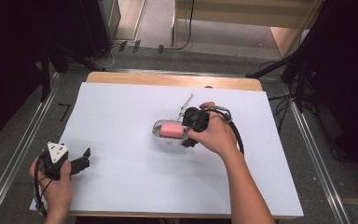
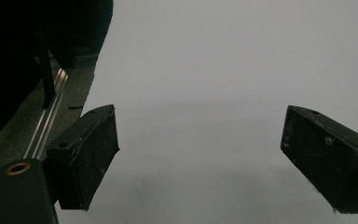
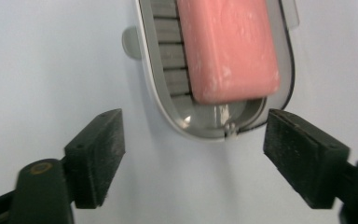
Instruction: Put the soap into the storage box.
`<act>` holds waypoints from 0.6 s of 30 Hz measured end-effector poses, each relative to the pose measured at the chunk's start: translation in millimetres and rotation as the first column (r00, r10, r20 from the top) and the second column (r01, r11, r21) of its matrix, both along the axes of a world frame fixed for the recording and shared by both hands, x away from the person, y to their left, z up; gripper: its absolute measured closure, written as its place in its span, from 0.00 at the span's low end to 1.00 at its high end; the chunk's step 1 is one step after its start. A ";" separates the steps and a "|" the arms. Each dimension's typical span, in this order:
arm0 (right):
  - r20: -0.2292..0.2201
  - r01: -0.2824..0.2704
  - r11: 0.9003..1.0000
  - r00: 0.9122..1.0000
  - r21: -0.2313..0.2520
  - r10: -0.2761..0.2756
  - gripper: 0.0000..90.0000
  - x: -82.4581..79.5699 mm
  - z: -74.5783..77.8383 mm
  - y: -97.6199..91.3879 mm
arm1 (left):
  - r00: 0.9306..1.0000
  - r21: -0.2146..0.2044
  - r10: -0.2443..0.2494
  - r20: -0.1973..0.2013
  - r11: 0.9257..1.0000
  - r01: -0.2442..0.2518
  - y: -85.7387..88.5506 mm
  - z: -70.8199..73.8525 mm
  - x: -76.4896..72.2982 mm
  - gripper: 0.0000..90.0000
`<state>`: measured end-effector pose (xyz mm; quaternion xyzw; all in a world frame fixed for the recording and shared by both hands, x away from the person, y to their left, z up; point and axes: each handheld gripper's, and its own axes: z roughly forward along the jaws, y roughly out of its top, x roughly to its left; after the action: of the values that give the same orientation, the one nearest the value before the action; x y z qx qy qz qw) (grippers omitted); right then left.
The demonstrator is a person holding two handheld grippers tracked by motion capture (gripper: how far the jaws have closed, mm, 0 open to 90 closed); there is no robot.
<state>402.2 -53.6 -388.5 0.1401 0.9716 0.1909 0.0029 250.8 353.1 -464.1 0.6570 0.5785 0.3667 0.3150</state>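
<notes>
A pink soap (image 1: 171,129) is seen lying in a grey dish (image 1: 157,132) near the middle of the table (image 1: 121,177), slightly toward the right edge. In the right gripper view the soap (image 3: 228,46) is shown resting on the ribbed floor of the dish (image 3: 168,105), with its rounded end stopping short of the dish's near rim, where a little bare, wet-looking floor is left. A small tab is seen on one long side of the dish. The right gripper (image 1: 189,135) is held in the person's right hand (image 1: 216,135) just beside the right end of the dish, pointed toward it from the right edge of the table. Its jaws are spread, and nothing is pinched between them: in its own view the right gripper (image 3: 193,158) is seen with one pad on each side of the dish's rounded end, both clear of the rim, and only bare white table lies in the gap. A thin, pale, pointed object (image 1: 185,103) is seen just behind the dish toward the far edge; what it is cannot be told. The left gripper (image 1: 85,156) is held in the left hand (image 1: 56,184) at the near left corner of the table, well apart from the dish. Its jaws are spread wide, and in its own view the left gripper (image 2: 200,163) is seen over bare table, with the table's left edge and a metal rail (image 2: 51,121) beyond it.
</notes>
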 end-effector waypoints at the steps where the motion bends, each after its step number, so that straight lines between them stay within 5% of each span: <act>1: 0.007 0.004 1.000 1.000 -0.001 -0.004 0.17 -1.2 -1.3 -3.2 | 1.000 0.000 0.000 0.000 1.000 0.000 0.0 0.0 0.0 0.13; 6: -0.004 0.013 1.000 1.000 0.019 -0.013 0.14 -5.3 -5.3 -15.2 | 1.000 0.002 -0.001 -0.001 1.000 0.001 -0.1 0.0 -0.1 0.13; 11: 0.004 0.047 0.999 0.999 0.001 -0.047 0.00 -10.3 -11.5 -26.9 | 1.000 0.002 -0.001 0.000 1.000 0.001 -0.3 -0.1 0.0 0.13; 18: -0.003 0.078 0.997 0.997 0.009 -0.078 0.00 -16.9 -20.1 -44.1 | 1.000 0.006 -0.001 -0.003 1.000 0.001 -0.4 0.1 -0.1 0.13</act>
<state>385.2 -97.6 -408.6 0.1783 0.9645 0.1947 0.0086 250.7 352.7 -464.0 0.6587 0.5777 0.3672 0.3124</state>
